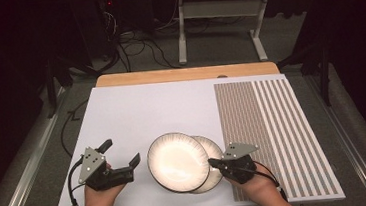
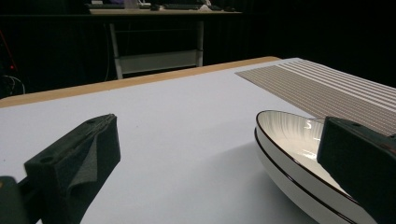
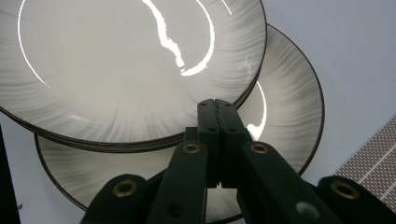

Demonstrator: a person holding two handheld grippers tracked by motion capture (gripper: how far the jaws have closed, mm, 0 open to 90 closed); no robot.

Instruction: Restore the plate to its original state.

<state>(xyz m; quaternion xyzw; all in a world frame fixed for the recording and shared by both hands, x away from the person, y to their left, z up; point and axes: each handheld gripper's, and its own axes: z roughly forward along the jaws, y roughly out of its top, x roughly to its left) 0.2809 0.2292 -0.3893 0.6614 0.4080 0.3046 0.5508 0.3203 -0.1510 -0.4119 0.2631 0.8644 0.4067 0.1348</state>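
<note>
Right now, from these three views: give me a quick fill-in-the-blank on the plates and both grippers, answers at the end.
1. The upper plate lies partly on top of the ____ plate.
2. The left gripper has its jaws ____, with nothing between them.
3. The right gripper has its jaws ____, above the plates.
4. The striped mat covers the ____ side of the table in the high view.

Answers: lower; open; shut; right

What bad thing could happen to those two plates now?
The top plate lies off-centre on the bottom plate, so a push could make it slide or tip. The right gripper, jaws shut, hovers at the plates' edge and might knock them. The left gripper, jaws open, sits beside the top plate and could bump it.
</note>
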